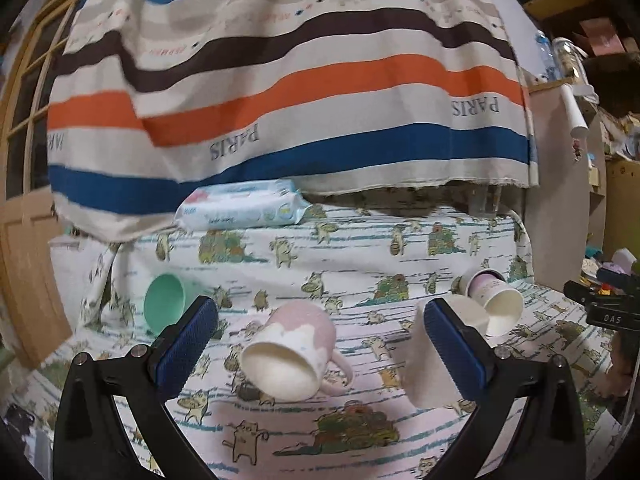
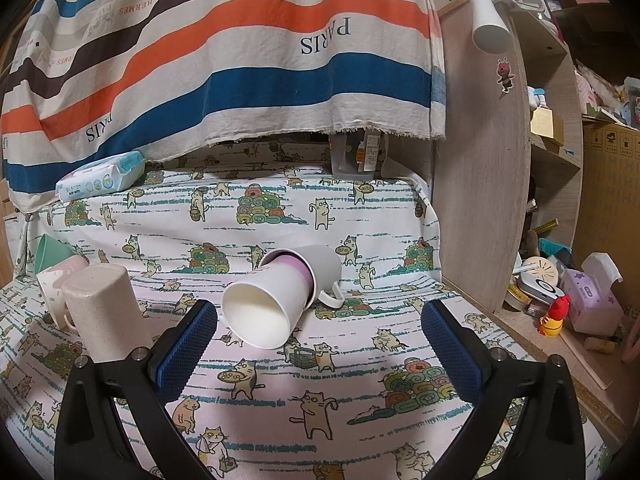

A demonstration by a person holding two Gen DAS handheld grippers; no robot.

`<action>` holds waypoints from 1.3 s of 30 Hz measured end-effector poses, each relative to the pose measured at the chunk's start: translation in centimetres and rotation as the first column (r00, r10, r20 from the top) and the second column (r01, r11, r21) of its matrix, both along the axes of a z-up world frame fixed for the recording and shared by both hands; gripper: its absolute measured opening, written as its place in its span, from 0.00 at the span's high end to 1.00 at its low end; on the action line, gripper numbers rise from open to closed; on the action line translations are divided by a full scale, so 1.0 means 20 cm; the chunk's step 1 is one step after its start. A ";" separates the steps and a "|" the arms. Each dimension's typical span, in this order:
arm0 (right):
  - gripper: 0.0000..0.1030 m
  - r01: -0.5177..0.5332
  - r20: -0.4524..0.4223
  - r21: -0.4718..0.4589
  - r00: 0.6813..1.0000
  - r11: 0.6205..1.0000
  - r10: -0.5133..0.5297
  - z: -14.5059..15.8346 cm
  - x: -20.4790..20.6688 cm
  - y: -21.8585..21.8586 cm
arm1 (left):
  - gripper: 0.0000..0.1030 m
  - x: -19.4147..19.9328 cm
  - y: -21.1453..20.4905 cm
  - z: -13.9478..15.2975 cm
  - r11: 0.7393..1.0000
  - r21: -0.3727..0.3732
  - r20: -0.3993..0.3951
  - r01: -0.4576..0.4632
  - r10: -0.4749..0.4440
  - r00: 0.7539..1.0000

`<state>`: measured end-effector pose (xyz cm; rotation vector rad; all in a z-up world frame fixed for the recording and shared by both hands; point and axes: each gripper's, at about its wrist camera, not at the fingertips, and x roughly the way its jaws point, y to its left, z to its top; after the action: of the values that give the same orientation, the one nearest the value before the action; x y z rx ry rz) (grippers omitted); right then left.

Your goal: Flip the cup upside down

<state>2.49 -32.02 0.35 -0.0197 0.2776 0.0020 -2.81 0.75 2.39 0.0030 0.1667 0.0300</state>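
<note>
both grippers, left [image 1: 320, 336] & right [image 2: 319, 336], have jaws wide open, holding nothing. pink mug [image 1: 290, 346] lies on its side. paper cup [image 2: 266, 302] too.

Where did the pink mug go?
The pink mug lies on its side on the cat-print cloth, in the left wrist view between the open left gripper's fingers, right of the green cup.

Pink mug [image 1: 298, 342]; mint cup [image 1: 164, 300]; cat-print cloth [image 2: 320, 380].
</note>
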 end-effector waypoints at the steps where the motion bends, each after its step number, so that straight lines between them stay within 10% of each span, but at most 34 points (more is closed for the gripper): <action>1: 0.00 0.003 -0.002 -0.001 1.000 1.000 -0.003 0.00 0.00 0.00 | 0.00 0.00 0.02 -0.01 1.000 -0.011 -0.003 -0.007 0.007 1.000; 39: 0.00 -0.142 0.002 0.011 0.990 0.990 0.142 0.00 -0.05 0.26 | 0.00 0.13 0.07 -0.12 1.000 -0.019 -0.134 -0.022 0.019 0.991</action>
<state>1.45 -26.91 0.33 -0.0289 0.2748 0.1453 -0.25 2.08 -0.08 -0.0173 0.3013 0.0487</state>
